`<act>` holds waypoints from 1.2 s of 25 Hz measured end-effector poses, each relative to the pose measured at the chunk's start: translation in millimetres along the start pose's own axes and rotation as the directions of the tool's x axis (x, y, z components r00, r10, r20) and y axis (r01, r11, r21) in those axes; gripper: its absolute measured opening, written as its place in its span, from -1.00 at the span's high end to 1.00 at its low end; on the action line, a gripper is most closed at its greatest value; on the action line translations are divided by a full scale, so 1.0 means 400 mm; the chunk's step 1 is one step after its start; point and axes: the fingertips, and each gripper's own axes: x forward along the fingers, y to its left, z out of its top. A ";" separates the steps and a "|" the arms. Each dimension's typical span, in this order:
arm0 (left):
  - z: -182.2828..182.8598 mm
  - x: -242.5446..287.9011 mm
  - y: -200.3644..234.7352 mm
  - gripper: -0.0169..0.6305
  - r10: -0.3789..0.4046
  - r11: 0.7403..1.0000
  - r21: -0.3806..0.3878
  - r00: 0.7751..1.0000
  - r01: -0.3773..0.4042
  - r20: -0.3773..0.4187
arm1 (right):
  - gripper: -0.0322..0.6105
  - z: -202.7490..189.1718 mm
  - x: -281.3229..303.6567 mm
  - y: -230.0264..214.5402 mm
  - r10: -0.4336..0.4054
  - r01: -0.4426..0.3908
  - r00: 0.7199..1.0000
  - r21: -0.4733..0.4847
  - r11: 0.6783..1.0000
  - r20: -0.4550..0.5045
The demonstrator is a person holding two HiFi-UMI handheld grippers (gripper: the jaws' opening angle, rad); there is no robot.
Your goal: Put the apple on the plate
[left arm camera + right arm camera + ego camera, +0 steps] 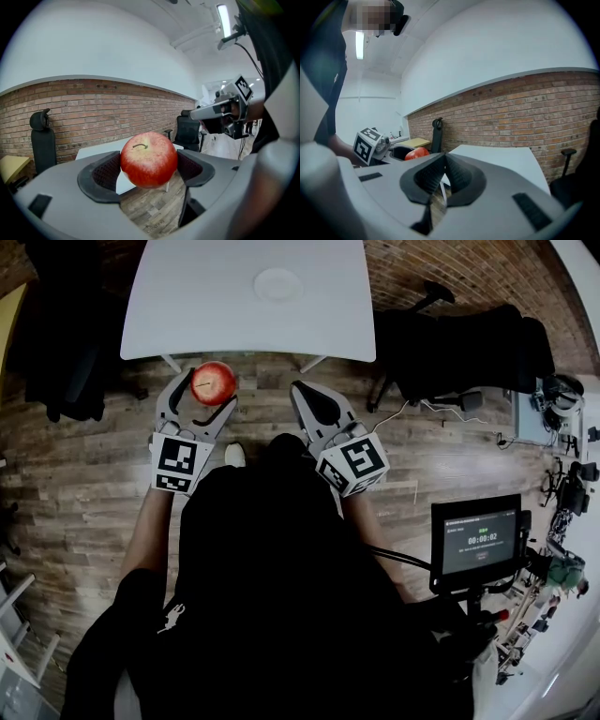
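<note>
My left gripper [149,174] points forward at the white table [187,296], pads clamped on the red apple [149,159] (stem up) over the wood floor [84,456]. My right gripper [444,171] sits just beside it, pinched closed and empty. The plate [277,284] lies on the table, well apart from the apple.

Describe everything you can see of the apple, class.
The apple is round, red with pale yellowish speckling, and glossy, its short curved stem pointing up. It sits upright, clamped at both sides between the dark textured pads of the left tongs, in the air above the wooden floor, short of the white table.
</note>
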 end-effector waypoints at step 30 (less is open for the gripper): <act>0.067 0.206 0.036 -0.23 0.036 0.999 0.016 0.998 -0.036 -0.046 | 0.89 0.026 0.094 -0.225 0.049 -0.050 0.998 0.039 0.998 0.033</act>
